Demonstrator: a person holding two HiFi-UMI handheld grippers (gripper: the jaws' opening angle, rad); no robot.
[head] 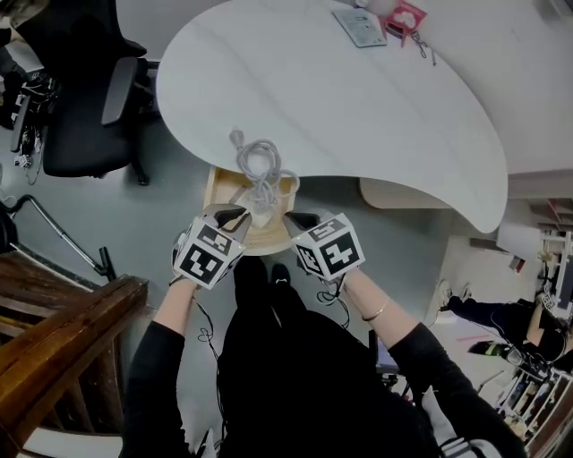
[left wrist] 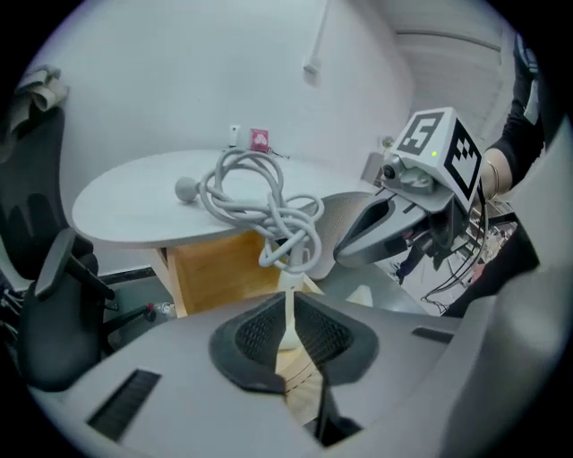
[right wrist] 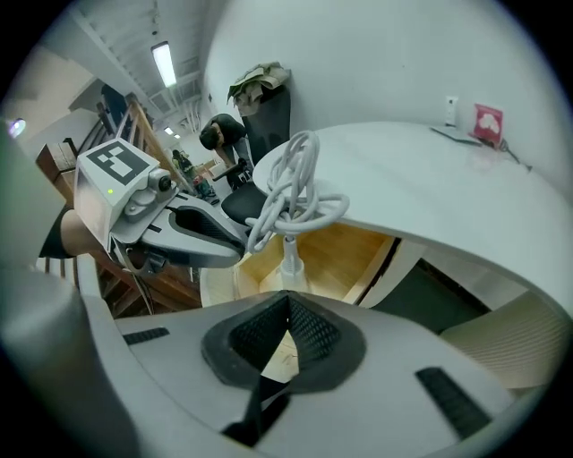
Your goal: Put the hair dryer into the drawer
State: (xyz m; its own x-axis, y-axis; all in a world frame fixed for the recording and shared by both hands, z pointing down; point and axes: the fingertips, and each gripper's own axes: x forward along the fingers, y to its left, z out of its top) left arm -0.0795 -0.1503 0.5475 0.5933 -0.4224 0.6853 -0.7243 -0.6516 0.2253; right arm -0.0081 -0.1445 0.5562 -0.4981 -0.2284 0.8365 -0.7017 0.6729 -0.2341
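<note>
The white hair dryer [head: 260, 215] hangs upright between my two grippers, its coiled grey cord [head: 260, 166] bunched on top, above the open wooden drawer [head: 215, 191] under the white table [head: 358, 116]. My left gripper [head: 231, 217] is shut on the dryer's lower end; in the left gripper view [left wrist: 288, 315] a thin white strip shows between the pads, with the cord [left wrist: 260, 201] above them. From the other side my right gripper [head: 296, 220] is shut on it too. In the right gripper view [right wrist: 288, 304] the cord [right wrist: 291, 192] rises from the tips. The dryer's body is mostly hidden.
A black office chair [head: 89, 107] stands to the left of the table and a wooden railing [head: 63, 331] runs at the lower left. A booklet [head: 360, 27] and a pink item [head: 405, 18] lie at the table's far edge. The person's legs are just behind the drawer.
</note>
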